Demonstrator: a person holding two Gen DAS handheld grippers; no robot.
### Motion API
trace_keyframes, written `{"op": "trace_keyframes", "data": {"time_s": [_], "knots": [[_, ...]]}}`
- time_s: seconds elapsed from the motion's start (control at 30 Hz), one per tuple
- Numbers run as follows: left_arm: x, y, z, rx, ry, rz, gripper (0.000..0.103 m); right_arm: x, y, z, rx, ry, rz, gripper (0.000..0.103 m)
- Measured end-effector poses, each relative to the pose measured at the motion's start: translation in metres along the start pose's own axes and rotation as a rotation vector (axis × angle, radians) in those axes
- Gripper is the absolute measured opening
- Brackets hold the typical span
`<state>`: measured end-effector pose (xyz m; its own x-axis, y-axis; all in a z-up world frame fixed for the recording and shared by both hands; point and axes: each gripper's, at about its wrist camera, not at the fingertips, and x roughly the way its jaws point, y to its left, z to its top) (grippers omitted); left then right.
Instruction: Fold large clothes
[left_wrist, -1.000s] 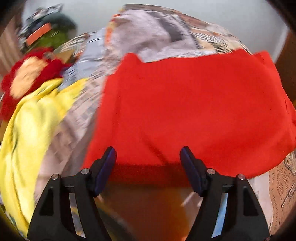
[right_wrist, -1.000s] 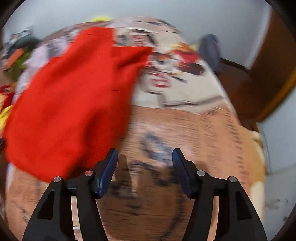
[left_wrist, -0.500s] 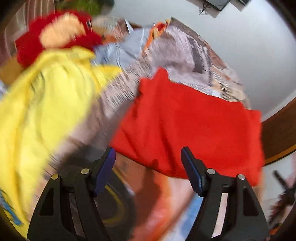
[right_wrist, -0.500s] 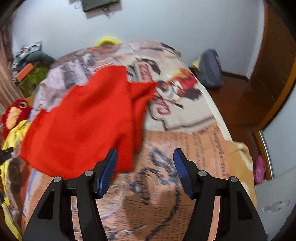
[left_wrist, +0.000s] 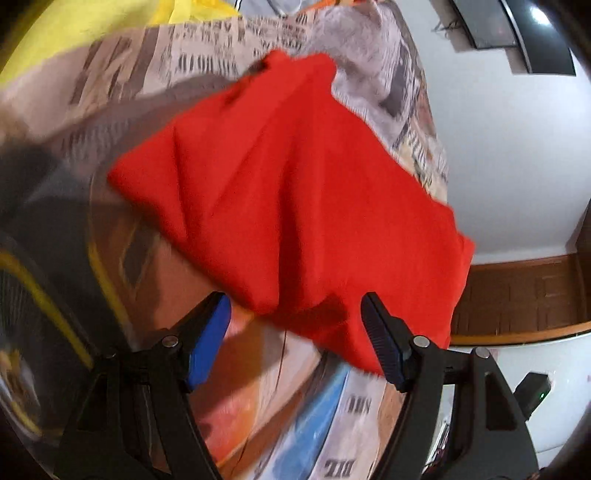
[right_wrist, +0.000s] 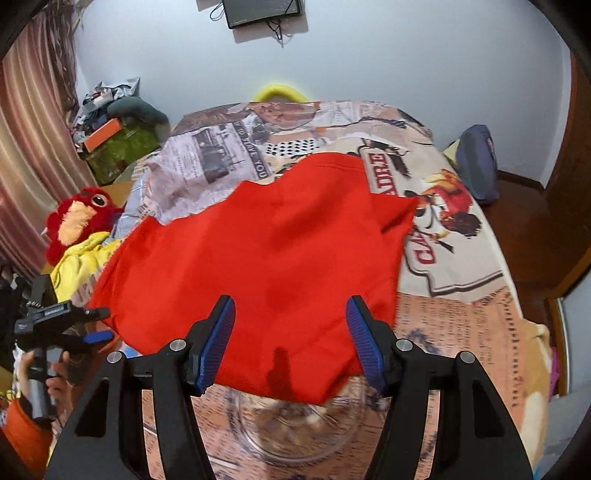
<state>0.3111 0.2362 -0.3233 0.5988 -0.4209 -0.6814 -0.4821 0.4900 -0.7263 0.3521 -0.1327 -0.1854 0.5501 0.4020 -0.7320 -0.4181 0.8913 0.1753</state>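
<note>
A red garment (right_wrist: 269, 258) is lying spread across the middle of a bed, on a printed bedspread (right_wrist: 454, 266), its near hem reaching toward the bed's near edge. The right gripper (right_wrist: 291, 332) is hovering above that hem with its blue-padded jaws standing apart, nothing between them. The left gripper (left_wrist: 295, 332) is also hanging wide open and empty, over the garment's corner at the bed's left edge; in the right wrist view a hand (right_wrist: 55, 376) is holding it there. A yellow garment (right_wrist: 79, 258) and a red plush toy (right_wrist: 79, 221) are sitting at the left edge.
</note>
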Motion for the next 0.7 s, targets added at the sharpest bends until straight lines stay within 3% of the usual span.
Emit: {"op": "trace_keyframes", "data": {"time_s": [0.07, 0.37, 0.5, 0.57, 0.63, 0.7], "knots": [[0.003, -0.004, 0.012, 0.021, -0.041, 0.016, 0.072, 0.005, 0.004, 0.001, 0.001, 0.006, 0.002, 0.058], [0.031, -0.013, 0.046, 0.005, -0.140, -0.073, 0.072, 0.023, 0.014, -0.002, 0.004, 0.049, -0.009, 0.058], [0.034, -0.012, 0.055, -0.022, -0.195, -0.077, 0.072, 0.028, 0.018, -0.003, 0.004, 0.064, -0.007, 0.058], [0.037, -0.015, 0.058, -0.004, -0.219, -0.052, 0.064, 0.031, 0.021, -0.004, 0.006, 0.075, -0.004, 0.058], [0.037, -0.014, 0.061, 0.016, -0.236, 0.027, 0.027, 0.033, 0.025, -0.004, 0.009, 0.091, 0.003, 0.058], [0.035, -0.009, 0.062, 0.013, -0.229, 0.040, 0.013, 0.034, 0.031, -0.005, 0.003, 0.100, 0.006, 0.058]]}}
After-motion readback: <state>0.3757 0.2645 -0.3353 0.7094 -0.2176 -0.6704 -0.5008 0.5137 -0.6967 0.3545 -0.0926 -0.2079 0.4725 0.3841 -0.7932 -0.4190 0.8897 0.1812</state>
